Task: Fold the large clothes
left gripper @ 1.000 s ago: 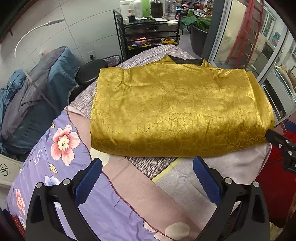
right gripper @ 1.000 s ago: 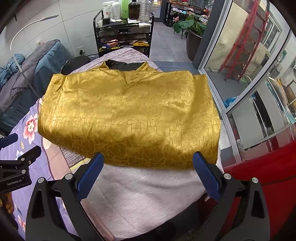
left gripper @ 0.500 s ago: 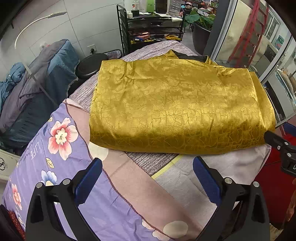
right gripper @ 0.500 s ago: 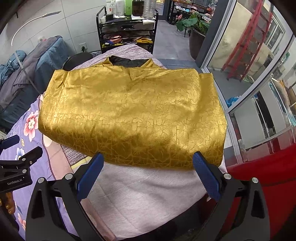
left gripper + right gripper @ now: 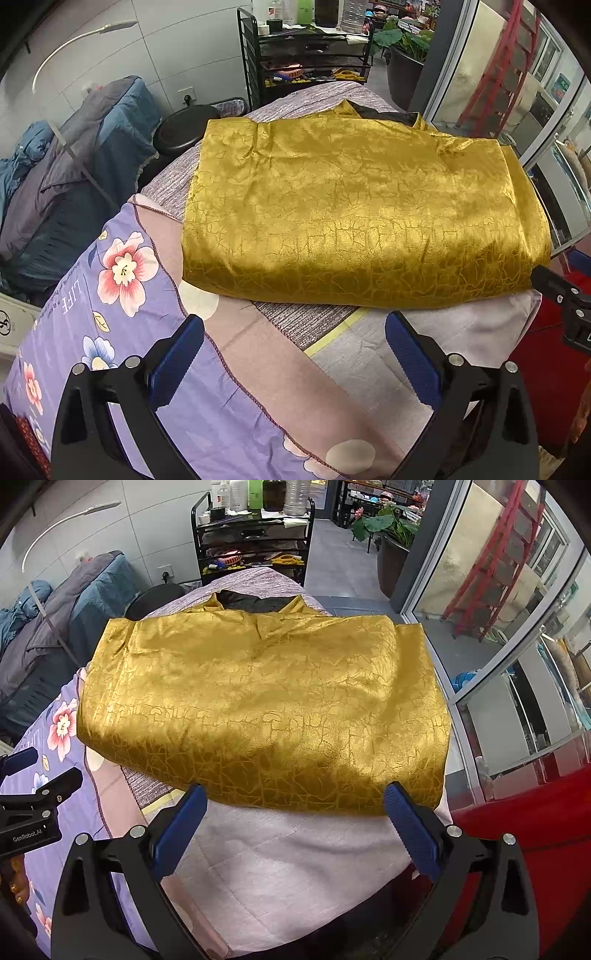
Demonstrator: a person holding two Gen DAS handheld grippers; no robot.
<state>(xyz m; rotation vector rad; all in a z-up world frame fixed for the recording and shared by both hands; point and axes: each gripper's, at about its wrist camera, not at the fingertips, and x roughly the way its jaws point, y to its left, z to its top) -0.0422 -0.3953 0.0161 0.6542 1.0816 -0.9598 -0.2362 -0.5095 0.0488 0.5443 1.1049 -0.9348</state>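
1. Here the gold garment [image 5: 354, 221] lies as a wide, flat rectangle straight ahead of both tools, with a dark lining showing at its far edge.
2. The left gripper [image 5: 293, 354] has its fingers spread wide and holds nothing; it hangs above the bedding just short of the garment's near-left part.
3. The right gripper [image 5: 295, 819] is likewise spread and empty, its blue pads [image 5: 412, 827] level with the near fold edge, which seems to run just beyond the tips.
4. Judging from the neat shape, at least one fold is done and a further one remains; this looks like the pause between folds.
5. The next move likely calls for each tool to close on a near corner or side edge, taking all the slippery layers together.
6. The surface is a bed with a grey striped cover [image 5: 317, 321], a floral purple quilt [image 5: 110, 295] to the left of the tools, and a pale cloth [image 5: 288, 871] beneath the right one.
7. Beyond stand a black shelf rack [image 5: 255, 539], a heap of blue bedding [image 5: 74, 166] far left, and glass doors [image 5: 491, 590] to the right.
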